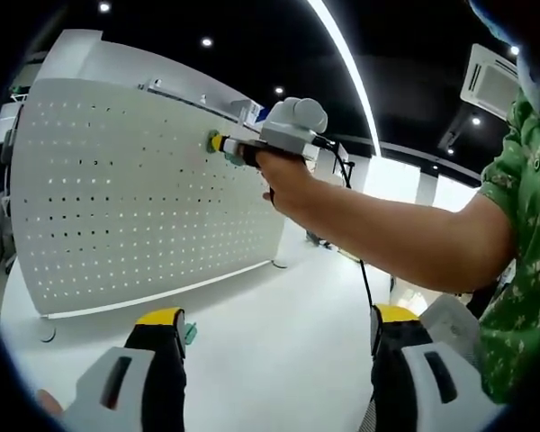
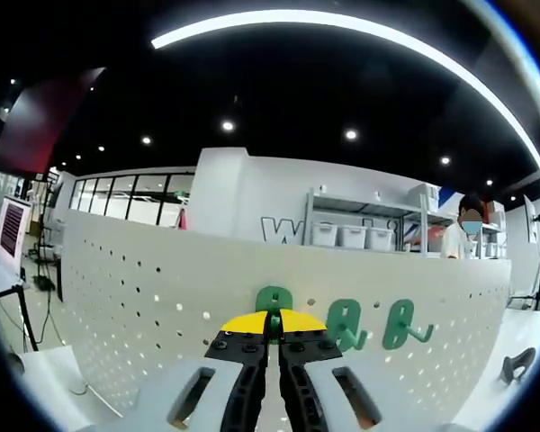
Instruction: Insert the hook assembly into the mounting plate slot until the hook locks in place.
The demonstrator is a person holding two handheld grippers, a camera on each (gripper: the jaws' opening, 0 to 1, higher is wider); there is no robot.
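Left gripper view: left gripper point(image 1: 274, 337) fingers spread wide over the white counter point(image 1: 270, 360), right gripper point(image 1: 218, 144) pressed to the pegboard point(image 1: 135, 198); right gripper view: fingers point(image 2: 244, 342) clenched on a green hook point(image 2: 274, 310) at the board, two more hooks point(image 2: 378, 326) just beside.

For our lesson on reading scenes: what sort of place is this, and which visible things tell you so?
Probably an indoor workshop or demo lab: a white pegboard carrying green hooks, storage shelves with bins behind it, and recessed ceiling lights.
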